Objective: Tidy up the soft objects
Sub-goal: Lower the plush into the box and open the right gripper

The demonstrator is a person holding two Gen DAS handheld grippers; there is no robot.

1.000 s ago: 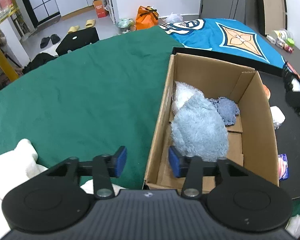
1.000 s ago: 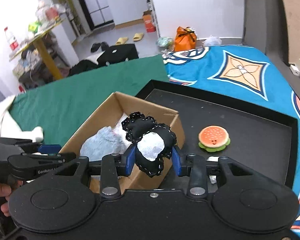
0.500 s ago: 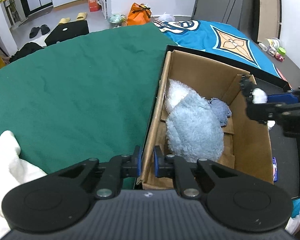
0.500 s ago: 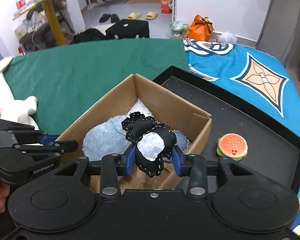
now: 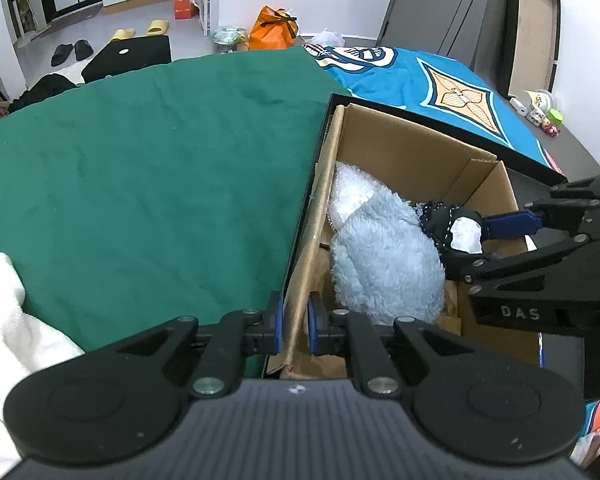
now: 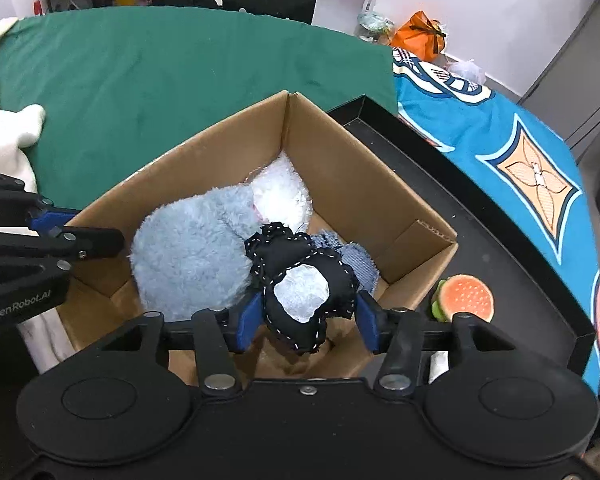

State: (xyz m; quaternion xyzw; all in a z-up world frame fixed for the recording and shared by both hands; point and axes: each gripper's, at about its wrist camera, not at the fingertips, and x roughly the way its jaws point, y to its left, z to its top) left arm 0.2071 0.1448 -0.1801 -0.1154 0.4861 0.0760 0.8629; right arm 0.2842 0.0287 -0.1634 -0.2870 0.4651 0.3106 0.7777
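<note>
The right gripper (image 6: 307,316) hangs over the cardboard box (image 6: 372,184) and its jaws are opening around the black-and-white stitched soft toy (image 6: 300,280), which sits loose between them, just above the light-blue plush (image 6: 192,252). The left gripper (image 5: 295,330) is clamped narrow on the near wall of the box, holding it steady. The step in hand looks like the drop into the box; next the right tongs should open fully, lift clear, and probably go for the burger toy (image 6: 462,298) on the black tray (image 6: 532,240).

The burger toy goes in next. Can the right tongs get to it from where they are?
Probably yes. The burger toy lies uncovered on the black tray, just outside the box, close to the right tongs. They are opening, with the black and white toy between them.
</note>
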